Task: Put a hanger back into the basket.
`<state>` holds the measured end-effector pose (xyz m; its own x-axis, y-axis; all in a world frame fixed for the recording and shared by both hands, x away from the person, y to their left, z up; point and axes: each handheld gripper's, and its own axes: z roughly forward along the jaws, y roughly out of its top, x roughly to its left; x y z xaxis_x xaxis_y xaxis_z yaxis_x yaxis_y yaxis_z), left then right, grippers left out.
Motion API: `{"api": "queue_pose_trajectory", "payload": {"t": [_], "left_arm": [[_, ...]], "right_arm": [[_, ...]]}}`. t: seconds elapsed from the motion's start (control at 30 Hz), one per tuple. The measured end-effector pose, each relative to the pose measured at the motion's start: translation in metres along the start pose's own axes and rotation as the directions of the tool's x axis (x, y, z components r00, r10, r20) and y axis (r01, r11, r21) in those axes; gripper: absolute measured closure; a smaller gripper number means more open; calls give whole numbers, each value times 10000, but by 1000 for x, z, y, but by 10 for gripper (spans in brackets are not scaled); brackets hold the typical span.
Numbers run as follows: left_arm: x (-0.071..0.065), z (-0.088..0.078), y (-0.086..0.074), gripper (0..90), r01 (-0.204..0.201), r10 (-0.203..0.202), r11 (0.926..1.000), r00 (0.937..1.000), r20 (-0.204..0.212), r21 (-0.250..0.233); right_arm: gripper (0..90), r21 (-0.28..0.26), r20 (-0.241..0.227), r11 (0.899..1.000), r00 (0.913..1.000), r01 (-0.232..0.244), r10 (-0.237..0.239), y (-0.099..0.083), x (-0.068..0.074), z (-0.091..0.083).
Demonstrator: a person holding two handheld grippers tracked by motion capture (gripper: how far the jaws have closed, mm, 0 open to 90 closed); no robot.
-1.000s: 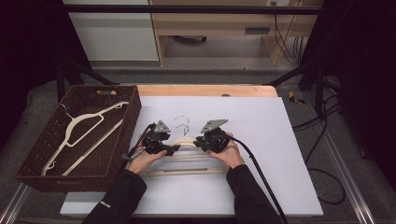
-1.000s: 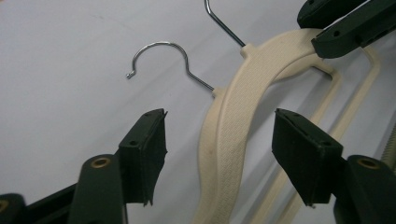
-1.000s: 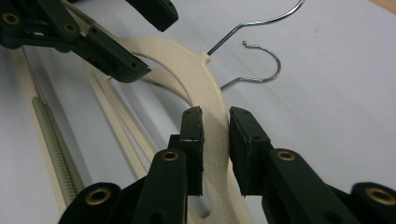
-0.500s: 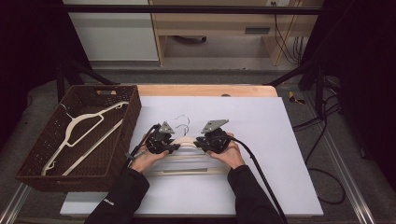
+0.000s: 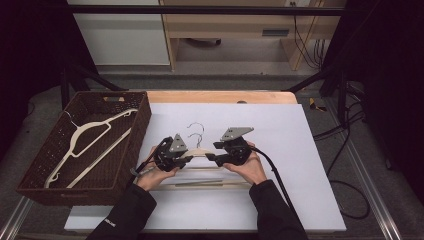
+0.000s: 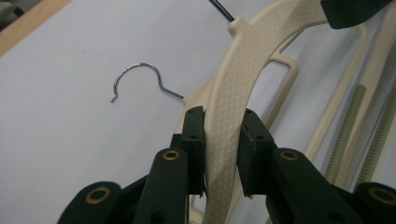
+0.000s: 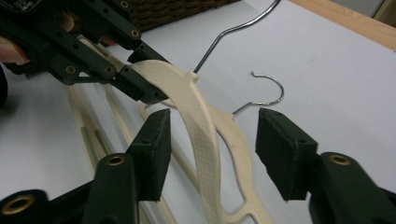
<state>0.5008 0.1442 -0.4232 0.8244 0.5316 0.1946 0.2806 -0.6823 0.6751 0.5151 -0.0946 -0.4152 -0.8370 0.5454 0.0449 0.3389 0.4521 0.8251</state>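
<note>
Nearest the person, two cream plastic hangers lay stacked on the white bench (image 5: 280, 200), and both hands worked at the upper one. The left gripper (image 5: 186, 159) had just closed its jaws and clamped the shoulder of the top hanger (image 6: 233, 112), pads pressing its textured arm from both sides. The right gripper (image 5: 212, 156) had just been opening; its jaws stood apart on either side of the same hanger's other arm without pressing it. The top hanger seemed raised at the left, its wire hook (image 5: 196, 127) pointing away, while the lower hanger (image 7: 233, 128) rested flat beneath. Farther left, the brown wicker basket (image 5: 142, 120) already held one hanger (image 5: 85, 140). By that, one was stowed, one was being handed to the left for moving, and one was left.
</note>
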Motion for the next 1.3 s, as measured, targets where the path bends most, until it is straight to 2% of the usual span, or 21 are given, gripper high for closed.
{"api": "queue_pose_trajectory", "payload": {"t": [0.13,0.17,0.3,0.4,0.5,0.7,0.8,0.9,1.03,1.1,1.17,1.23,1.3], "left_arm": [[-11,-9,1,749,-163,159,9995,9997,-174,-256],[-13,-11,2,749,-100,93,9993,9998,-181,-366],[-20,-18,2,753,-404,393,9986,9987,-309,-356],[-25,-21,-2,758,-512,504,9983,9983,-292,-280],[-26,-25,-4,760,-446,439,9984,9988,-222,-346],[-29,-32,-5,762,-383,386,9978,9992,50,-537],[-31,-34,-6,763,-324,333,9974,9994,131,-641],[-32,-36,-6,764,-340,351,9974,9993,162,-641],[-32,-38,-7,758,-266,289,9969,9991,311,-734],[-33,-40,-7,721,-186,217,9959,9992,342,-889],[-32,-43,-7,692,-46,107,9944,9983,578,-1056],[-33,-48,-7,658,134,-35,9932,9964,849,-1153],[-34,-54,-7,589,263,-137,9911,9952,967,-1302]], "right_arm": [[420,17,-254,10000,9997,-52,53,2,4,-5],[429,75,-349,10000,9994,-18,21,2,4,-5],[521,463,-747,9989,9972,-25,60,1,6,-4],[619,541,-1280,9985,9918,10,60,2,8,-3],[714,594,-1808,9982,9835,77,31,2,9,-5],[762,671,-2500,9977,9682,115,56,3,9,-11],[750,648,-2544,9974,9670,312,-137,3,11,-12],[749,896,-2507,9946,9676,531,-291,2,15,-9],[777,881,-2715,9936,9614,711,-447,2,16,-11],[811,902,-2982,9916,9525,922,-614,2,16,-12],[830,983,-3280,9909,9431,925,-555,2,17,-13],[846,880,-3783,9931,9249,770,-382,1,17,-16],[855,746,-4031,9929,9135,930,-552,2,19,-20]]}}
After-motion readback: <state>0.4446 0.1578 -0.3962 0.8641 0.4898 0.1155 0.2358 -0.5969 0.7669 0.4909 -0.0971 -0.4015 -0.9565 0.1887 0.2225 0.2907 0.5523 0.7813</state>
